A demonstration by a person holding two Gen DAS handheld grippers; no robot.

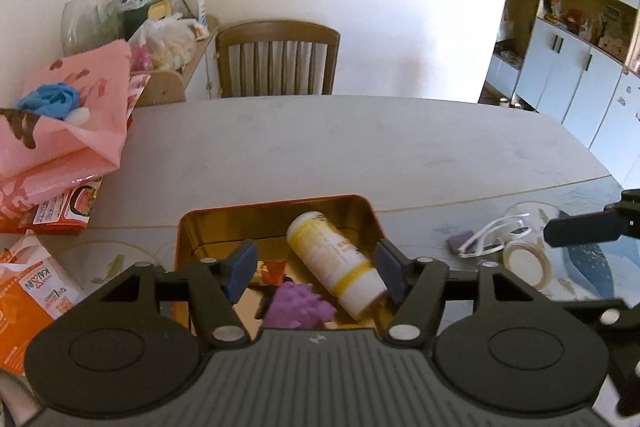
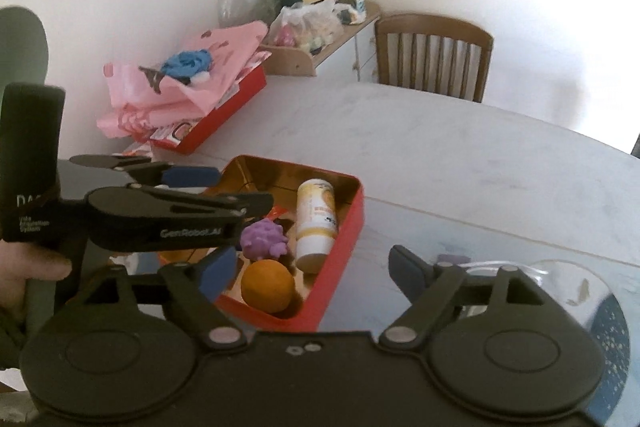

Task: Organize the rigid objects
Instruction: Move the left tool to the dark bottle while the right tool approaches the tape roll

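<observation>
The left gripper (image 1: 316, 269) and right gripper (image 2: 312, 267) are held apart and empty above the red tin (image 2: 344, 227), where the bottle (image 1: 340, 263) lies. A deposit is judged complete; the loose tape roll (image 1: 526, 261) calls for collection next. The orange ball (image 2: 267, 286) is shown only from the right wrist.

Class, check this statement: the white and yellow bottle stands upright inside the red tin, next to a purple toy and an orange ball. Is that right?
Not quite. The white and yellow bottle lies on its side in the red tin, not upright; the right wrist view shows it clearly. The rest holds: the purple toy and orange ball sit beside it.
</observation>
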